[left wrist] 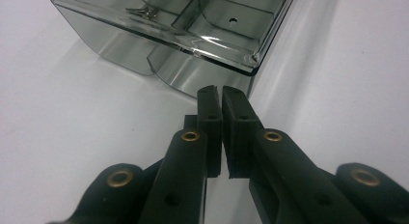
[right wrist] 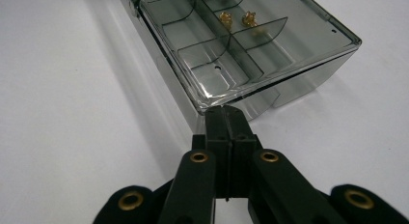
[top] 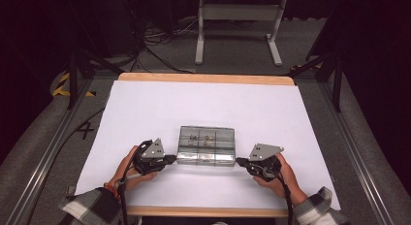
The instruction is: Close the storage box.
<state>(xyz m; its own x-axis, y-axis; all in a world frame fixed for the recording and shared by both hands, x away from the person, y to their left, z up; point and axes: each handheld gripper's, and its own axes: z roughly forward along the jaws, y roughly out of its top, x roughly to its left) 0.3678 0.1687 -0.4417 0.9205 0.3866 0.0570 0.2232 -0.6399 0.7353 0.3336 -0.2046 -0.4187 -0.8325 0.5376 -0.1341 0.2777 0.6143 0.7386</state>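
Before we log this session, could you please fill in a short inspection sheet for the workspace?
Surface: white sheet over a wood-edged table.
Job's things: clear compartment box at centre, small gold pieces inside.
Clutter: nothing seen.
Grippers: left gripper shut, tips at the box's left end; right gripper shut, tips at its right end.
Cables: one trails from each gripper; more on the floor.
Surroundings: grey floor, white frame legs, dark edges.

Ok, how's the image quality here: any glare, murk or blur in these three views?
High view: white table cover bright, surroundings near black, compartment box small and soft. Left gripper view: glare streaks on the box rim, left claw fairly sharp. Right gripper view: highlight at the box corner, right claw crisp, gold parts slightly soft.
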